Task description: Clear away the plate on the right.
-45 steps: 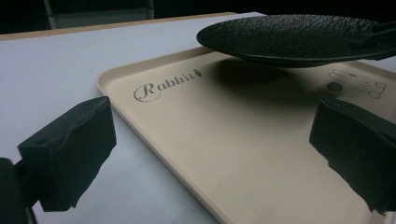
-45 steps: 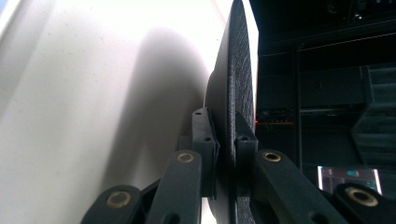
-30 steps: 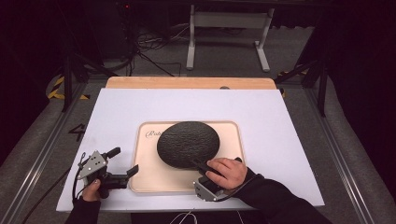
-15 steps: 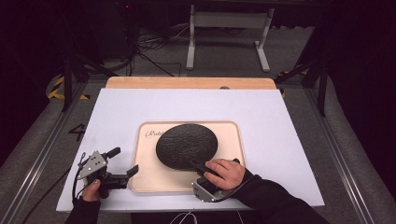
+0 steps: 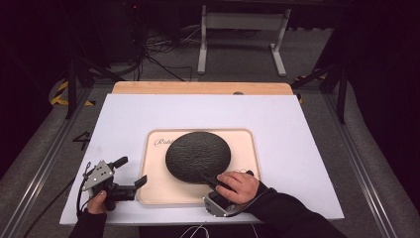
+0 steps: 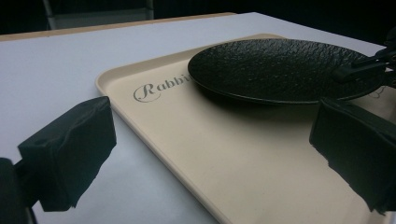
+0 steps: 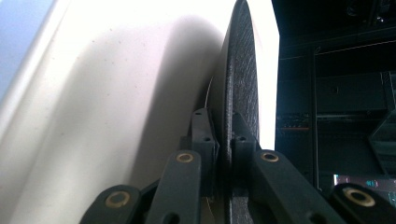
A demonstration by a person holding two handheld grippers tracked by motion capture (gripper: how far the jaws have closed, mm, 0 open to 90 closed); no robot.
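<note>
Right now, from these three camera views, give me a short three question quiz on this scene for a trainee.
1. True or false: the right gripper is clamped on the black plate's rim.
2. What does the plate sit over: A the beige tray, B bare table, C the floor?
3. Fill in: the left gripper's jaws are ____.

Key: 1 true; 2 A; 3 open, with nothing between them.

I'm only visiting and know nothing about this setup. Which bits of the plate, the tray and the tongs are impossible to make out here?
- Lettering on the tray: the black plate covers its end in the high view and the left gripper view.
- Underside of the plate: hidden in every view.
- Right tongs: the hand covers the body in the high view.
- Left tongs: the tips are cut off by the frame edges in the left gripper view.
- Background: too dark.
</note>
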